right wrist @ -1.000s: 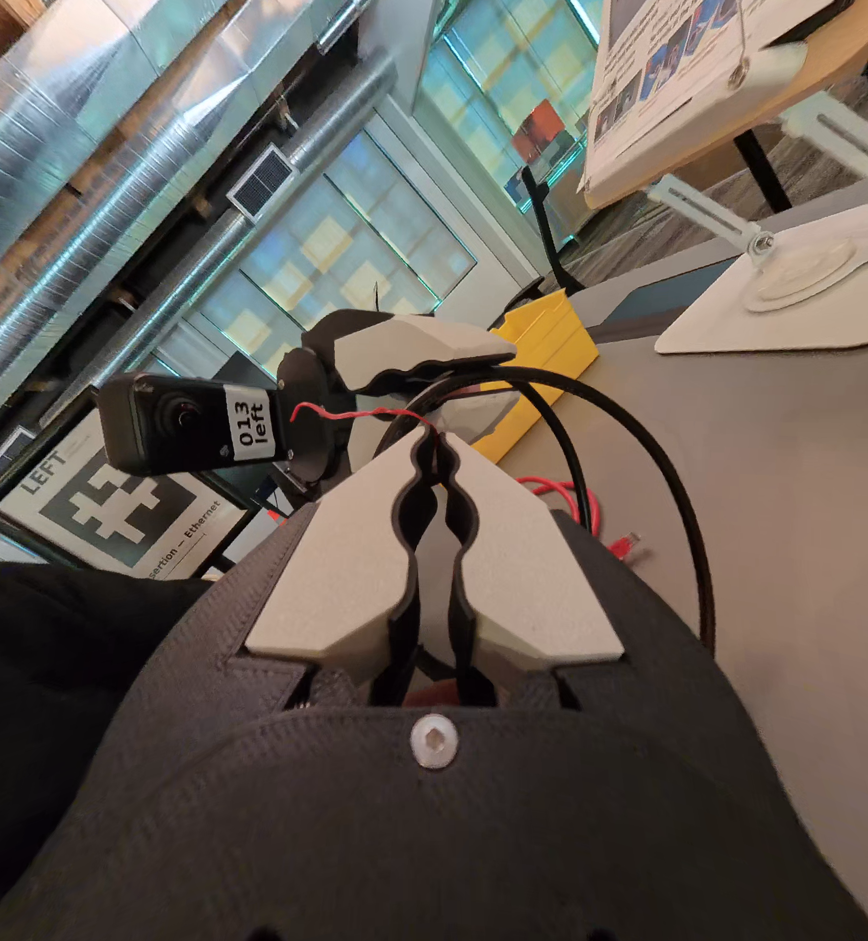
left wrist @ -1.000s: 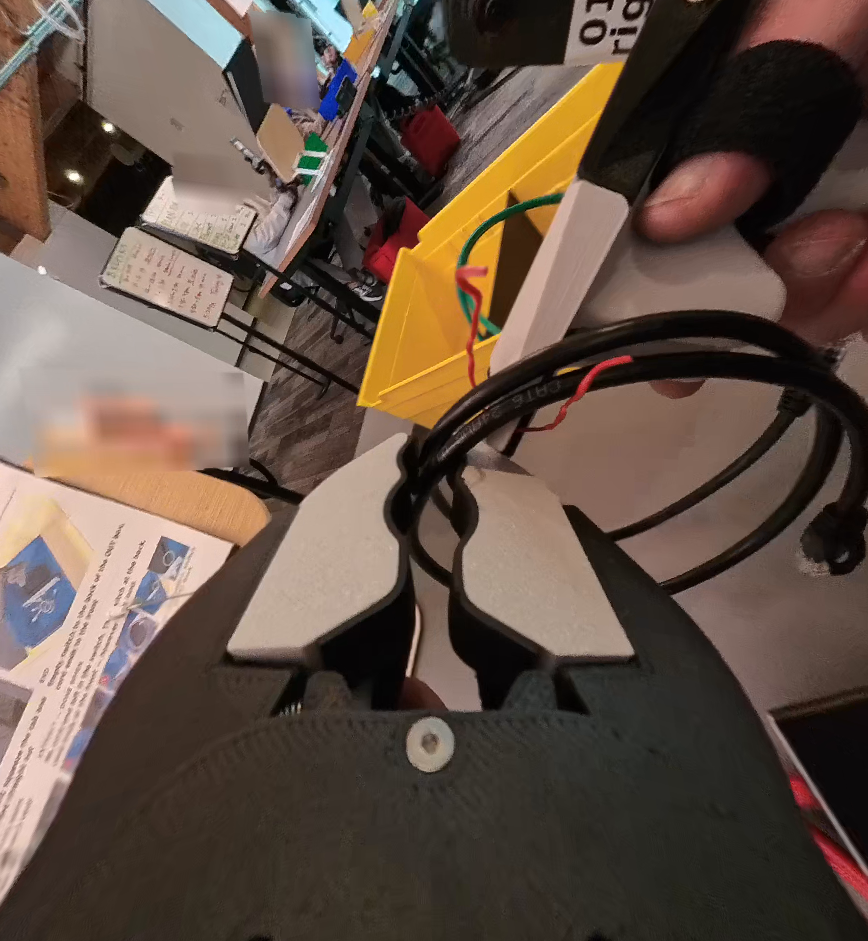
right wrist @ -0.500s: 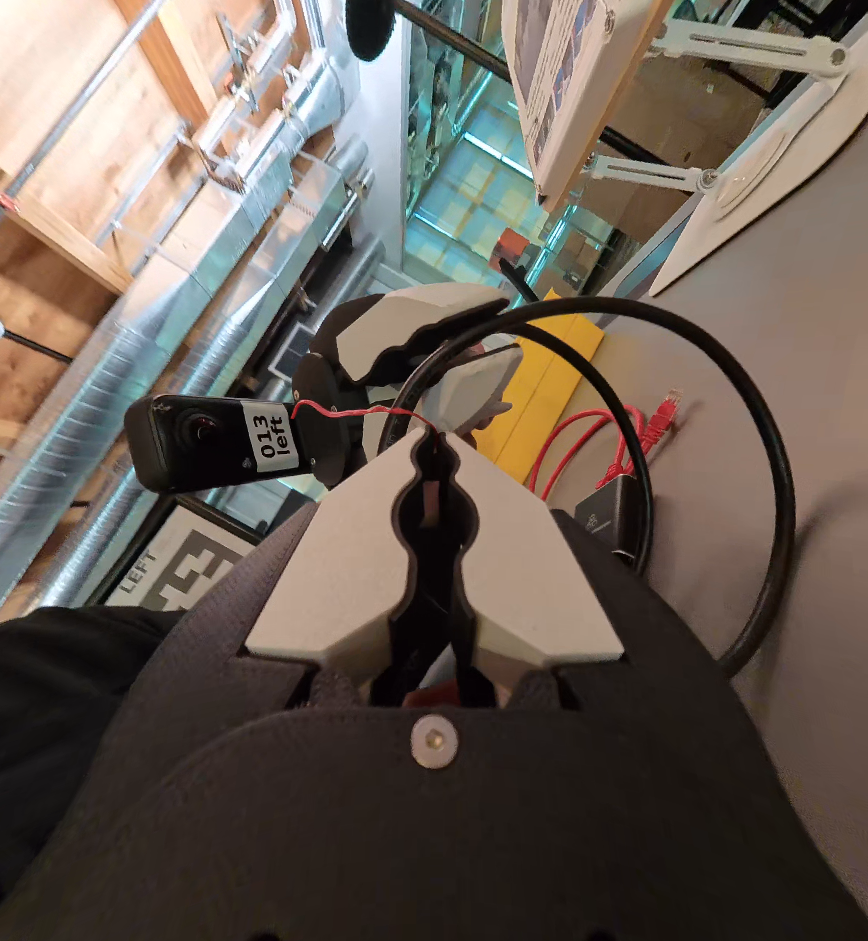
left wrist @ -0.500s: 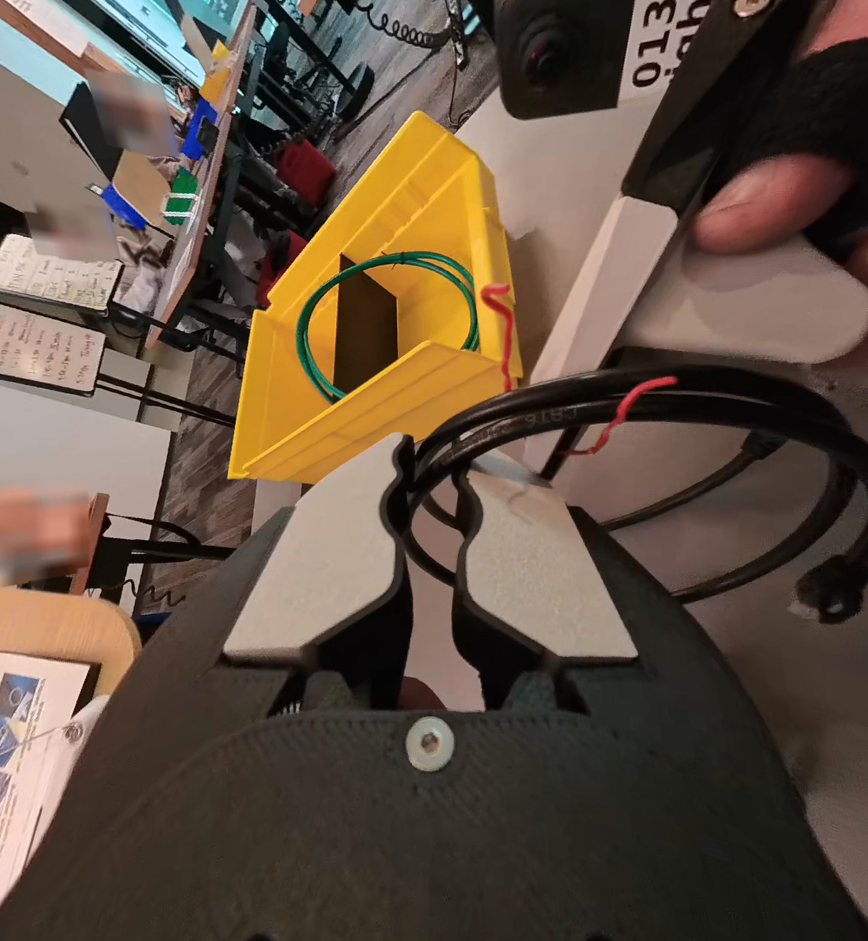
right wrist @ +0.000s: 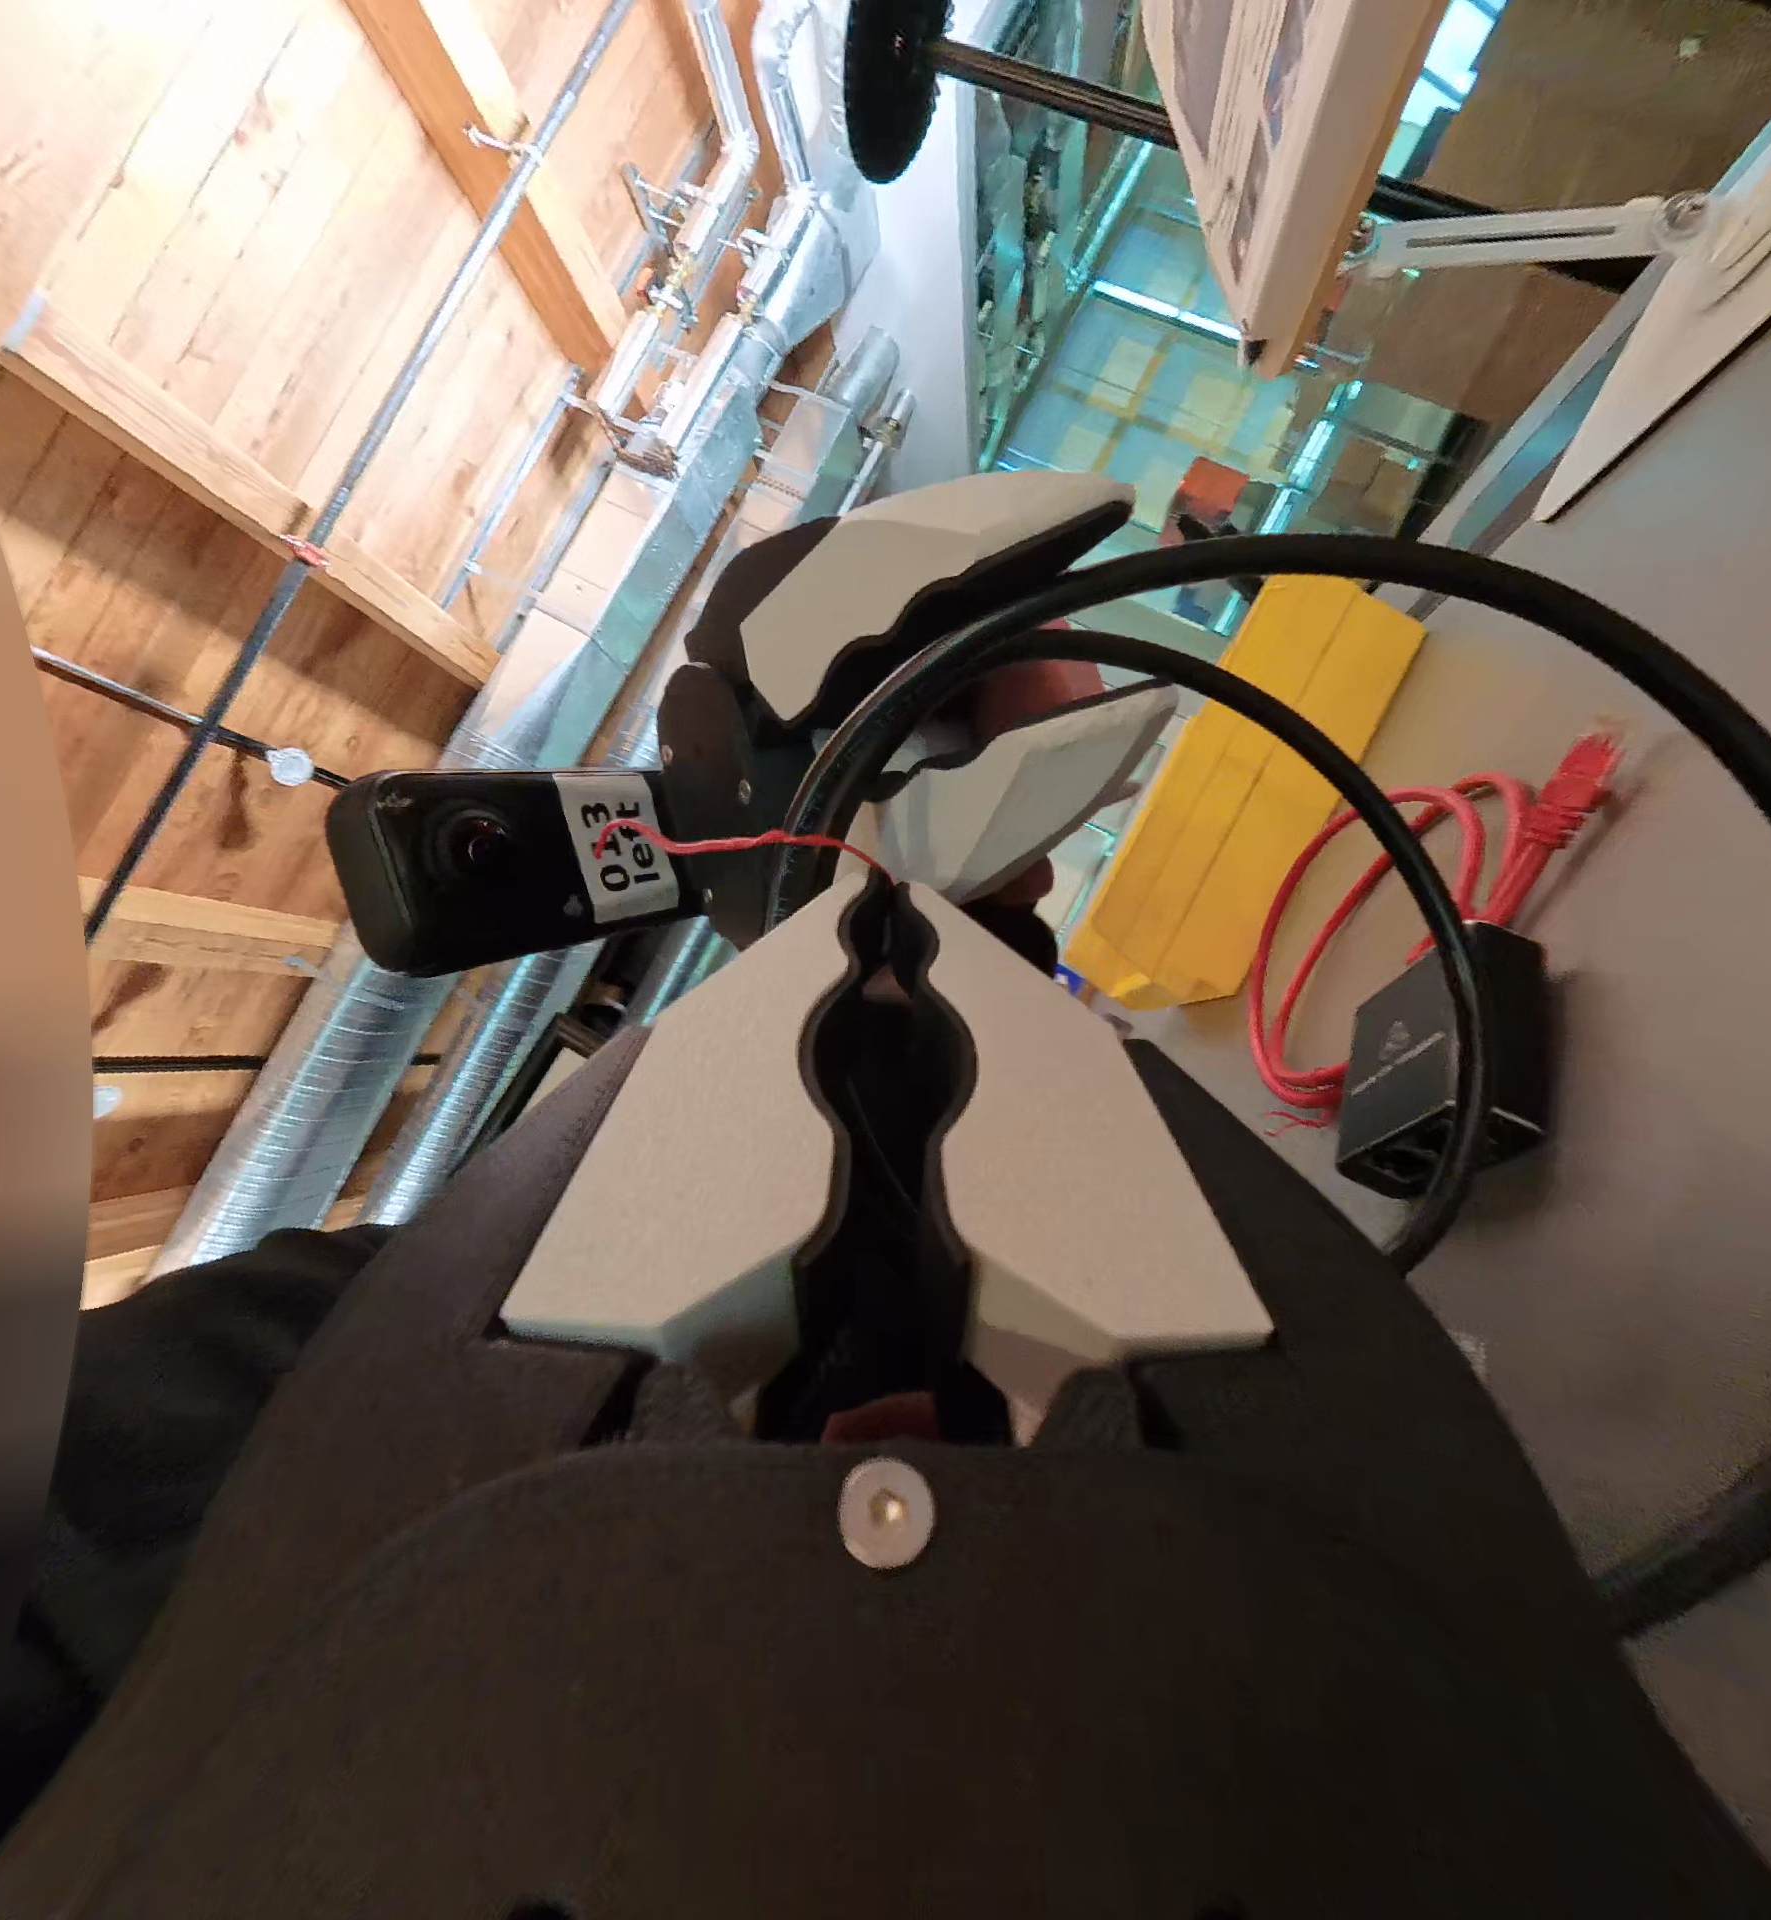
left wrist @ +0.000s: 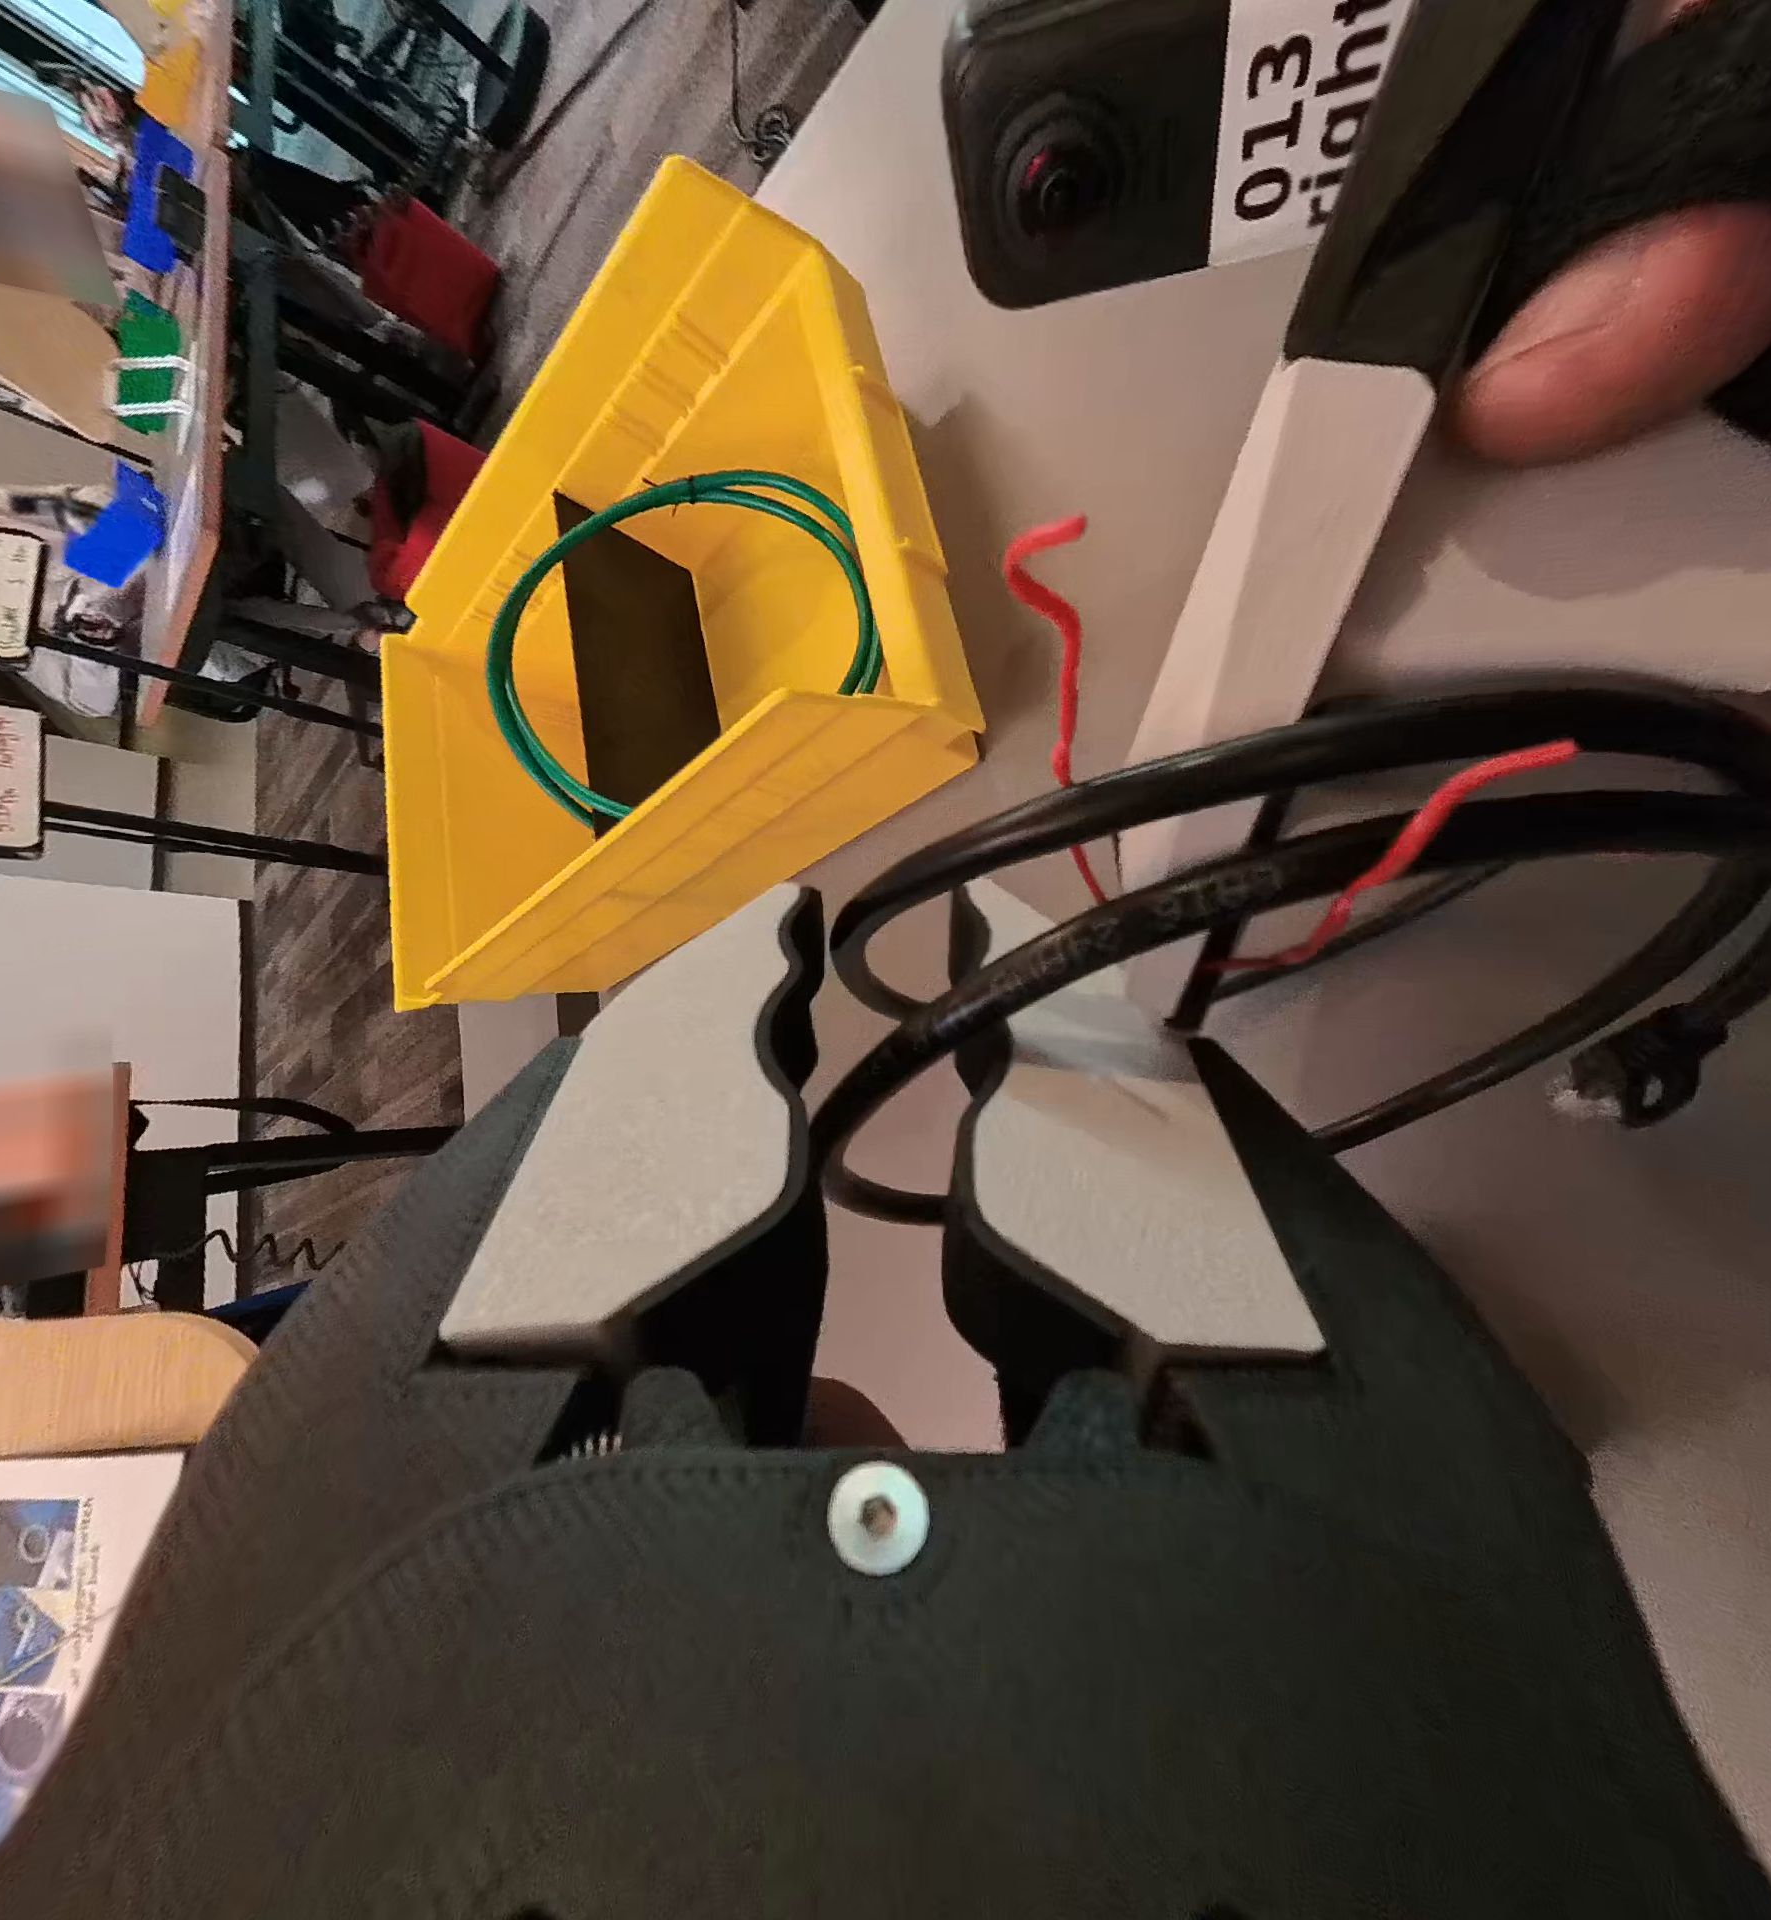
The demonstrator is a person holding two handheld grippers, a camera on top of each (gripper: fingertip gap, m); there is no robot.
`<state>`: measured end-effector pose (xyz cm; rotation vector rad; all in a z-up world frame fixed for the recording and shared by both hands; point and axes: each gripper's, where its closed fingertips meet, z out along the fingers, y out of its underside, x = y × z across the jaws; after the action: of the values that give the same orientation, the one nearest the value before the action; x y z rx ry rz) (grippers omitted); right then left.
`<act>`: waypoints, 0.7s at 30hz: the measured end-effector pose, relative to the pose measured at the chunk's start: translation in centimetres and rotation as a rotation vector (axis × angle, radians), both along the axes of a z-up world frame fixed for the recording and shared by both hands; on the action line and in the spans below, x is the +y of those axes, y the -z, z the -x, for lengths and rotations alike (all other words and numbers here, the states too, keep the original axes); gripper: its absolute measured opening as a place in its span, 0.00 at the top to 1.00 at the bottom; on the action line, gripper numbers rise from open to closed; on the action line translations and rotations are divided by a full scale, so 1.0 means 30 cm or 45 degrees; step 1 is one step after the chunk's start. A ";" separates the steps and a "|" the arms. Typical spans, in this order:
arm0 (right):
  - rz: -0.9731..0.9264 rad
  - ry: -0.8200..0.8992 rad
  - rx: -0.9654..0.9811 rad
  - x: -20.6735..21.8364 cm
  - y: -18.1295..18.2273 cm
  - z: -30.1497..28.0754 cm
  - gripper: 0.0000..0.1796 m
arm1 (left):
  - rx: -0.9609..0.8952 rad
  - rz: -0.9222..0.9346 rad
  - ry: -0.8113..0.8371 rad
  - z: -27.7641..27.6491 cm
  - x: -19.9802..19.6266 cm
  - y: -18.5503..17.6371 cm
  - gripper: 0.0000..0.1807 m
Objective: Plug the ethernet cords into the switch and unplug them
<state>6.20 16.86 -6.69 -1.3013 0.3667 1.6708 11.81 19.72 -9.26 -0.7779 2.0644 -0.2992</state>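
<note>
A coiled black ethernet cord [left wrist: 1276,769] hangs in the air between both grippers; its plug [left wrist: 1639,1060] dangles at the right. My left gripper [left wrist: 881,925] is open, with the coil's strands passing loosely between its fingers; it also shows in the right wrist view [right wrist: 1151,603], jaws apart around the cord [right wrist: 1483,582]. My right gripper [right wrist: 881,894] is shut on a thin red twist tie [right wrist: 756,842] that wraps the coil. The tie [left wrist: 1432,831] also shows in the left wrist view. The small black switch [right wrist: 1432,1060] lies on the grey table beside a coiled red ethernet cord [right wrist: 1380,883].
A yellow bin [left wrist: 652,831] holding a coiled green cord [left wrist: 673,644] stands at the table's far edge; it shows in the right wrist view too [right wrist: 1276,779]. A gloved hand [left wrist: 1639,343] holds the right gripper. A board with printed sheets [right wrist: 1276,156] stands on a white arm. The left gripper's tips are roughly 6 cm from the right gripper's.
My left gripper's jaws have spread a little, loosening on the black cord. Both grippers have turned with the coil. The red tie's free end has swung out from the cord.
</note>
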 end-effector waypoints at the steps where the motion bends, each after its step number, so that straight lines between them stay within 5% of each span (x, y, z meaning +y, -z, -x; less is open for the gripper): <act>1: -0.012 -0.003 0.028 -0.001 -0.008 0.001 1.00 | 0.012 -0.004 0.007 0.001 -0.001 -0.002 0.87; 5: -0.043 0.011 0.078 -0.003 -0.027 -0.007 1.00 | 0.044 0.019 0.018 0.011 0.001 -0.010 0.84; 15: -0.048 0.036 0.072 -0.002 -0.029 -0.031 1.00 | -0.074 0.067 0.046 0.112 -0.015 -0.141 0.58; 21: -0.038 0.041 0.035 0.001 -0.021 -0.027 1.00 | -0.014 -0.112 0.240 0.098 -0.177 -0.142 0.61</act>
<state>7.00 16.88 -6.08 -1.2453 0.3761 1.6629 8.88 14.39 -4.99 -0.5283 2.1295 -0.3133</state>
